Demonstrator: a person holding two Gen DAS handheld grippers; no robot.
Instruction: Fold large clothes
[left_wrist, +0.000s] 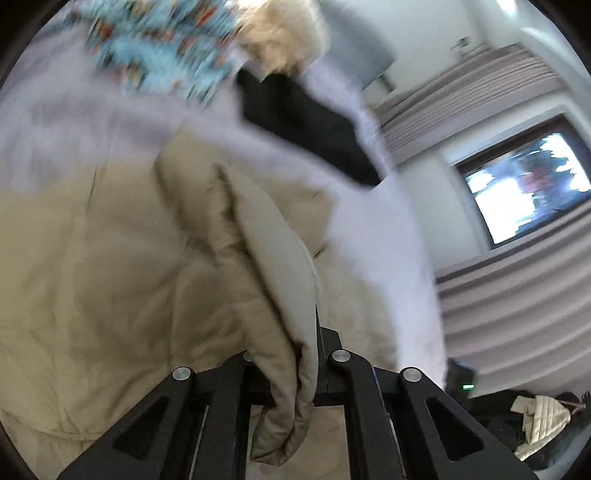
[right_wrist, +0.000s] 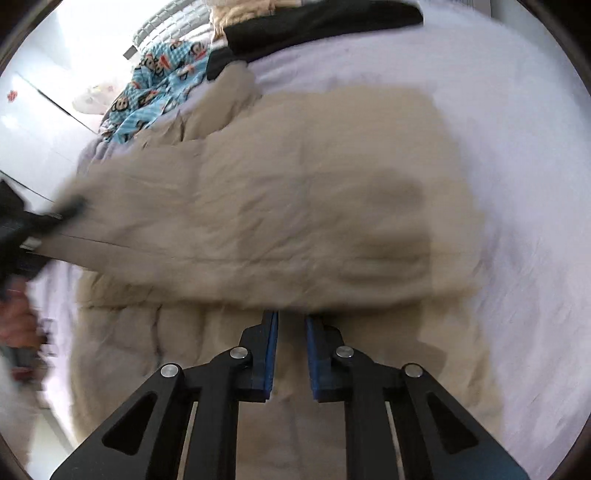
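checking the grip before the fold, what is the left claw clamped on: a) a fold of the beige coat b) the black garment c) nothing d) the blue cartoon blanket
a: in the left wrist view the left claw is shut on a bunched fold of the beige coat, while the black garment and the blue blanket lie farther off on the bed.

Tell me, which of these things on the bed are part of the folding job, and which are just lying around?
Part of the job:
- beige coat, spread on the bed
- left gripper, pinching a fold of the coat
- right gripper, over the coat, holding nothing

Just lying about:
- blue cartoon-print cloth
- black garment
- screen on the wall
- white bedsheet
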